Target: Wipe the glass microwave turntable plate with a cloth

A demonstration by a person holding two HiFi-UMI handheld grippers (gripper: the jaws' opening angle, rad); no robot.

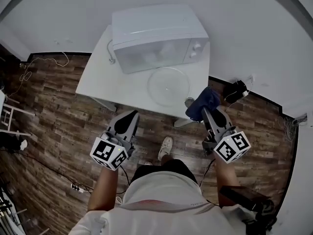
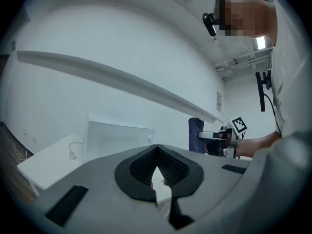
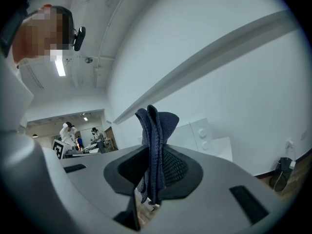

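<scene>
– Between the fingers of the right gripper (image 3: 156, 155), what is found?
– A dark blue cloth (image 3: 157, 126), clamped in folds. It stands upright past the fingertips, with its long axis in line with the fingers.
– And the left gripper (image 2: 156, 147)?
– Fingers closed tip to tip, with nothing between them.
– Containers?
– One white microwave (image 1: 159, 35), beyond both sets of fingers at the back of the white bench (image 1: 98, 80). The door is closed and the contents cannot be made out.
– The glass turntable plate (image 1: 168, 86)?
– It lies flat on the bench ahead of the fingers, nearer the right pair, just beyond and left of the cloth. It is bare, round and apart from the cloth.
– Anything in the way?
– A power cord (image 1: 111, 53) is beside the microwave, well beyond the left fingers. A dark bag (image 1: 237, 89) is on the floor to the right of the right fingers. The space between the cloth and the plate is open.
</scene>
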